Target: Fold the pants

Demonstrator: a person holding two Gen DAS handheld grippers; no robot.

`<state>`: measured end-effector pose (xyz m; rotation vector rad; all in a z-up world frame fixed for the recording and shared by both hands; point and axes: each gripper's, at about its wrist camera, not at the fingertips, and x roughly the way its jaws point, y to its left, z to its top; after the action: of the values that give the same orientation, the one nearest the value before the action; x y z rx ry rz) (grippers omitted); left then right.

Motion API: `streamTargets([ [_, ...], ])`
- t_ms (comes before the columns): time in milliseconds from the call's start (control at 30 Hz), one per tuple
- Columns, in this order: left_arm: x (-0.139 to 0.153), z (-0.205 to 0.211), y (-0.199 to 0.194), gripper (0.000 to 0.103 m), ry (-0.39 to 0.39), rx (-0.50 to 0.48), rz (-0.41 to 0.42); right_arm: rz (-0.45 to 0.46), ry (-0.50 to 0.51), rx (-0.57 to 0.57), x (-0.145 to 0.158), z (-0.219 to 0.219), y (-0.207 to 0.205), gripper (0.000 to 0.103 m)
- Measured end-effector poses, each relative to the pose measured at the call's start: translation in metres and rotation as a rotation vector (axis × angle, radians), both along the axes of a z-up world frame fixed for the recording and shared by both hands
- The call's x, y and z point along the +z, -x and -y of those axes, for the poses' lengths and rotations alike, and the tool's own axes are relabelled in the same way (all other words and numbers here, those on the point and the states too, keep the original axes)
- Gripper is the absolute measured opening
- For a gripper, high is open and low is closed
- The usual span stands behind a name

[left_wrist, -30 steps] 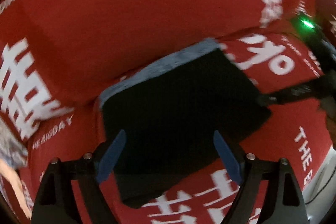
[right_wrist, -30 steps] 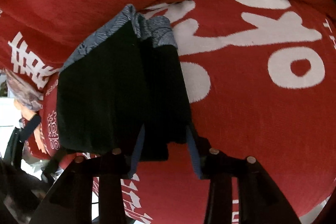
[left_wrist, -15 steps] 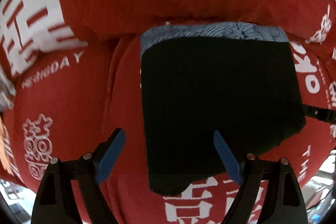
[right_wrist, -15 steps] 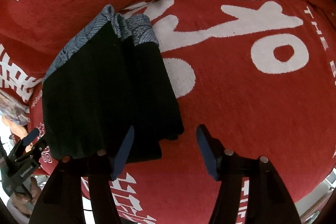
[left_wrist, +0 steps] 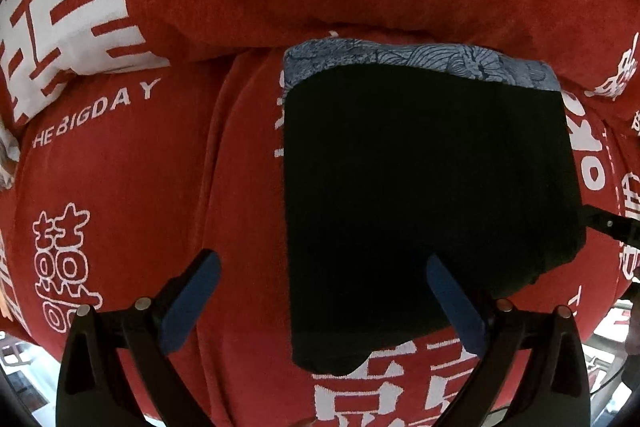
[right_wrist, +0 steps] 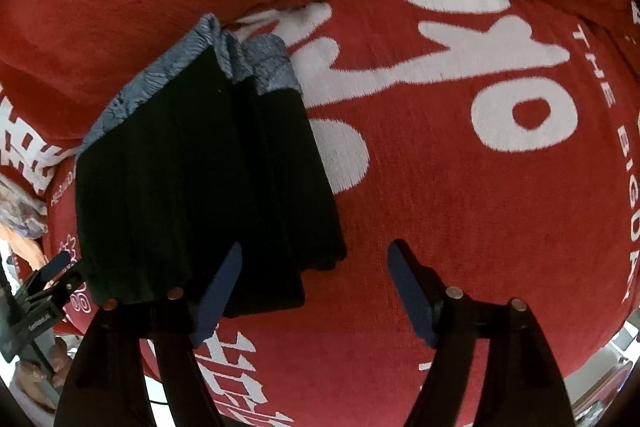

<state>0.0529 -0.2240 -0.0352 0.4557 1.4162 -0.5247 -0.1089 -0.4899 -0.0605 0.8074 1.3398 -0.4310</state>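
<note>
A: Item: black folded fabric pants (left_wrist: 424, 187), blue patterned waistband at twelve o'clock, on red printed sofa cover (left_wrist: 160, 187).

B: Left gripper (left_wrist: 320, 303), right gripper (right_wrist: 314, 291): jaws released, empty. Square edges gently.

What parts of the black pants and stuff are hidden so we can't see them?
- Left wrist view: the folded black pants show no legs; the top layer covers them.
- Right wrist view: the near pants edge hides behind a blue pad of the right tongs.
- The left tongs are cut off by the picture edge.
</note>
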Motion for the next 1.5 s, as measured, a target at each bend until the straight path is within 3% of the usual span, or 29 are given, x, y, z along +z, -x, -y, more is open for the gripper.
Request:
streamTargets([
  [167,-0.005,-0.002,-0.006,0.103,-0.003,0.012,-0.009,0.065,0.000,-0.005,0.011,-0.001,0.002,0.087],
  [633,-0.019,-0.001,-0.015,0.103,-0.001,0.021,-0.066,0.086,-0.073,0.002,-0.001,0.008,0.000,0.087],
  [1133,-0.044,-0.007,-0.047,0.103,0.128,0.081,-0.249,0.106,-0.162,0.028,-0.017,0.018,-0.005,0.088],
  [1500,-0.056,-0.009,-0.060,0.103,0.195,0.088,-0.318,0.155,-0.257,0.130,-0.029,0.017,-0.019,0.088],
])
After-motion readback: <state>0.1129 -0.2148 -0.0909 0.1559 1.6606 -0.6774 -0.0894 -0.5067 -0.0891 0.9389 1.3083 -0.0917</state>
